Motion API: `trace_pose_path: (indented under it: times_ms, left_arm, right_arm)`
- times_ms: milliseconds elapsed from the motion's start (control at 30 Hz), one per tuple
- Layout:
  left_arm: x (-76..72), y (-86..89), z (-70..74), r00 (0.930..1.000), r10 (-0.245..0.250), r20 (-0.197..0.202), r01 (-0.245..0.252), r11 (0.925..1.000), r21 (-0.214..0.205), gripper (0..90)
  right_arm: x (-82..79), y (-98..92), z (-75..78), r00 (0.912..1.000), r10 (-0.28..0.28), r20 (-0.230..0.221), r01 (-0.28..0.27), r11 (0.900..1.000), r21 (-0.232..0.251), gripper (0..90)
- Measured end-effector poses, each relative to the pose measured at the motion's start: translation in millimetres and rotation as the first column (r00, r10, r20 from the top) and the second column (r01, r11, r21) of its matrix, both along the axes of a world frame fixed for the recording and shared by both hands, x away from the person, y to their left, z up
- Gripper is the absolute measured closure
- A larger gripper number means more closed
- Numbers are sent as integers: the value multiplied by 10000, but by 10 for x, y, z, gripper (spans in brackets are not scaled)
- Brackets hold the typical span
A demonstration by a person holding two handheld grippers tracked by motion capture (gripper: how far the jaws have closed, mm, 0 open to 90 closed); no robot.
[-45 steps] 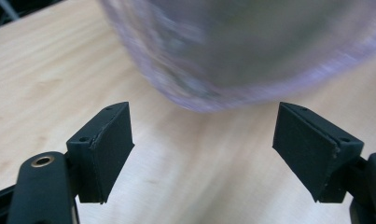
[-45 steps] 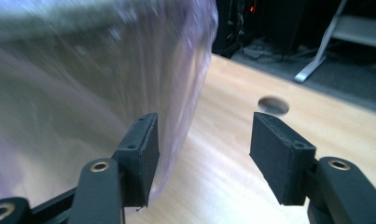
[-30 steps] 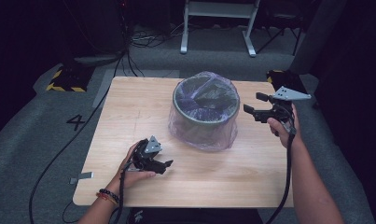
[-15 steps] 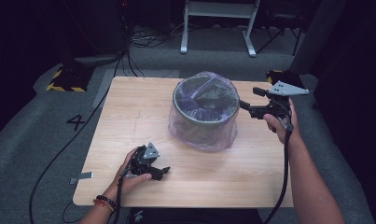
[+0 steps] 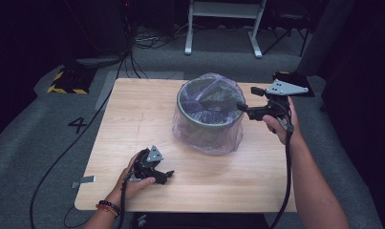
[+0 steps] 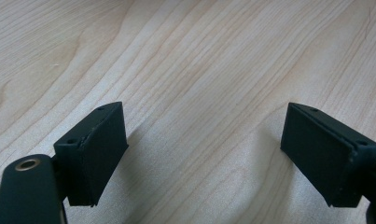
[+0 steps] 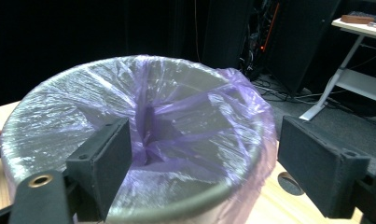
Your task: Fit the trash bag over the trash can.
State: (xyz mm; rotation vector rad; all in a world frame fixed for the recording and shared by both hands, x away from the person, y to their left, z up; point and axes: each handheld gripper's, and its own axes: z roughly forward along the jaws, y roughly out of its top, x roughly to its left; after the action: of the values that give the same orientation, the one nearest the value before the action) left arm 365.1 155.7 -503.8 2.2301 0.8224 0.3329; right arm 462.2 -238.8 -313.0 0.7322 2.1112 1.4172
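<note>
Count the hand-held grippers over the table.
2. The left hand-held gripper sits low at the table's near edge; the right hand-held gripper hovers at the bag-lined bin's rim.

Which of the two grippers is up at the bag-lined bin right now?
The right gripper, held at the rim of the bin lined with a purple bag. The left gripper sits low on the table, apart from it.

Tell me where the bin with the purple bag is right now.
In the high view the bin stands on the table, right of centre toward the far edge, with the right gripper at its right rim.
</note>
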Motion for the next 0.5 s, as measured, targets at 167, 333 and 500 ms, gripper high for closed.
trace_pose_path:
  times_ms: [167,333,500]
  left_arm:
    - [-1,-3,0,10000,24,-11,-24,10000,-10,139]
    - [-1,-3,-1,10000,22,-7,-22,10000,-11,139]
    - [-1,-3,-1,10000,24,-4,-24,10000,-7,139]
  right_arm:
    - [11,80,6,9999,61,-109,-62,9999,-131,175]
    - [24,150,24,9998,129,-140,-133,9997,-226,175]
    - [21,247,51,9993,370,-67,-372,9988,-330,175]
